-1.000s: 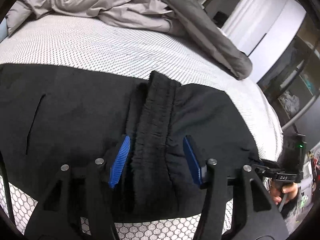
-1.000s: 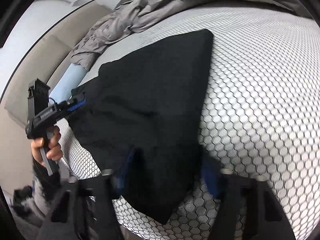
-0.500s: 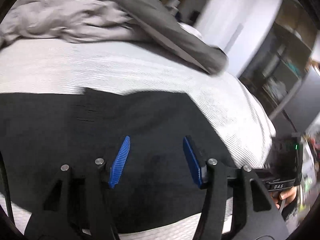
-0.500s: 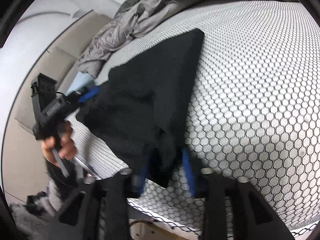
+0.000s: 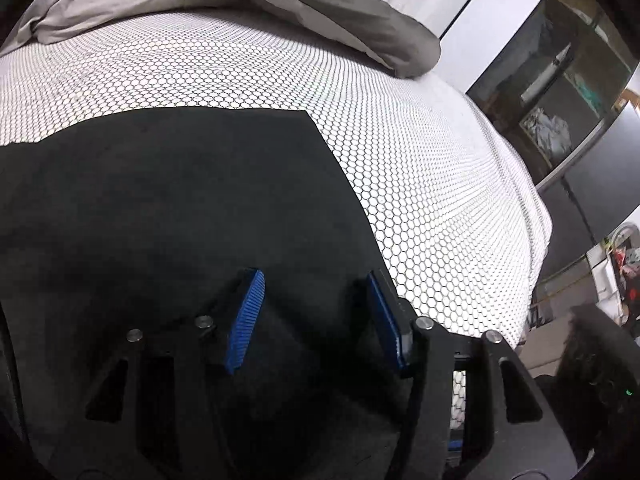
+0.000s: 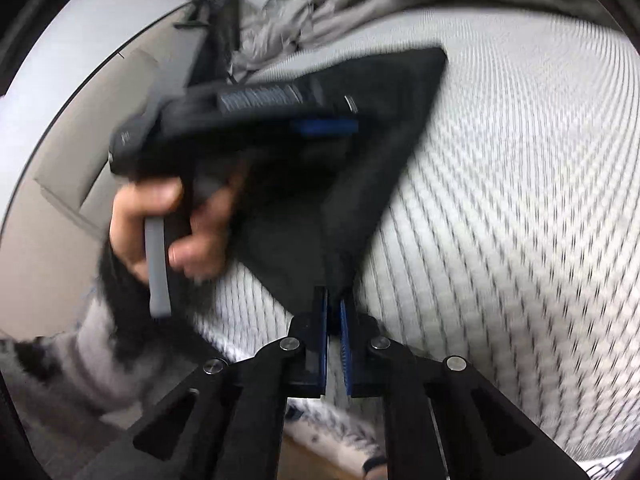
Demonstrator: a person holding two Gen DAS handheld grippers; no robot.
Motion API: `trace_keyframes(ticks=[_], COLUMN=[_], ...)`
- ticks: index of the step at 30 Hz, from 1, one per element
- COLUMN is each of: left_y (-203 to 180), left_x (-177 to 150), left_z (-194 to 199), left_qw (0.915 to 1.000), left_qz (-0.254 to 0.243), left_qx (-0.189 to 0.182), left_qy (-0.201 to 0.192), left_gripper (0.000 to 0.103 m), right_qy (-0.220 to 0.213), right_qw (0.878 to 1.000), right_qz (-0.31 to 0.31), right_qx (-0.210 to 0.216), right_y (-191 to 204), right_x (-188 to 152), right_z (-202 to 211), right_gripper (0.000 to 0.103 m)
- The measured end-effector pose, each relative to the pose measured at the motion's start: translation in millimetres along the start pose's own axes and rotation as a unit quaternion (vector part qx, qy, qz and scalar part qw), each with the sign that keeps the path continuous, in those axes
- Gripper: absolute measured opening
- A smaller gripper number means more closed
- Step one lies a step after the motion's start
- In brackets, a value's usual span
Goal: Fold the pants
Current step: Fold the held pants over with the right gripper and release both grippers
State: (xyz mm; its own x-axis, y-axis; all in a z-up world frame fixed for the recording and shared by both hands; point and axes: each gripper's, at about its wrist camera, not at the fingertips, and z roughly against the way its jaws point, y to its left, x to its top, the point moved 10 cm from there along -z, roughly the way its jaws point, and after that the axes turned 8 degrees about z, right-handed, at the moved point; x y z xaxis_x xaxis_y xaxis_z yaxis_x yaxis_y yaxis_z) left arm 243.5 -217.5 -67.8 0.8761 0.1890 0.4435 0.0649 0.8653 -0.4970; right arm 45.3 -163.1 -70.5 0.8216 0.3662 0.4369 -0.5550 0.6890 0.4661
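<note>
Black pants lie flat on a bed with a white honeycomb-patterned sheet. My left gripper is open just above the pants near their right edge, nothing between its blue pads. In the right wrist view my right gripper is shut on the near corner of the pants and lifts it off the sheet. The left gripper also shows there, held by a hand over the pants; the view is blurred.
A crumpled grey duvet lies across the far side of the bed. Dark shelving stands beyond the bed's right edge. A beige headboard is at the left in the right wrist view.
My right gripper closed on the pants' near corner and pulled it up. My left gripper let go of the bunched waistband and moved right over the flat fabric, closer to the right gripper.
</note>
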Motion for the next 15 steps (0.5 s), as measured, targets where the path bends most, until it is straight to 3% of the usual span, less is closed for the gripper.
trace_keyframes(ticks=[2,4,5,7,11,13,15], left_y=[-1,-6,-12,-22,-26,-26,-25], left_x=[-4,-13,-16,-17,-30,-27,-25], left_z=[10,26,32,34,11,3,-2], left_qw=[0.9999,0.9994,0.9986,0.9968,0.9968,0.9962,0.9964], left_qz=[-0.01,-0.027,-0.044,-0.072,-0.075,-0.081,-0.077], left_qx=[0.006,0.002,0.0,0.001,0.022,0.031,0.032], left_qy=[-0.007,-0.02,-0.028,-0.036,0.016,0.014,0.016], left_gripper=[0.051,0.051,0.051,0.052,0.052,0.052,0.052], right_qy=[-0.014,-0.04,-0.059,-0.066,-0.046,-0.045,-0.027], right_qw=[1.0,0.999,0.998,0.996,0.996,0.997,0.999], right_qz=[-0.018,-0.028,-0.033,-0.048,-0.068,-0.059,-0.033], right_qx=[0.019,0.018,0.018,0.032,0.023,0.007,-0.009], right_y=[-3,-6,-7,-6,-9,-6,-2], right_x=[0,6,12,20,28,33,29], right_z=[15,31,37,34,8,-1,-5], right_gripper=[0.012,0.029,0.03,0.03,0.03,0.017,0.01])
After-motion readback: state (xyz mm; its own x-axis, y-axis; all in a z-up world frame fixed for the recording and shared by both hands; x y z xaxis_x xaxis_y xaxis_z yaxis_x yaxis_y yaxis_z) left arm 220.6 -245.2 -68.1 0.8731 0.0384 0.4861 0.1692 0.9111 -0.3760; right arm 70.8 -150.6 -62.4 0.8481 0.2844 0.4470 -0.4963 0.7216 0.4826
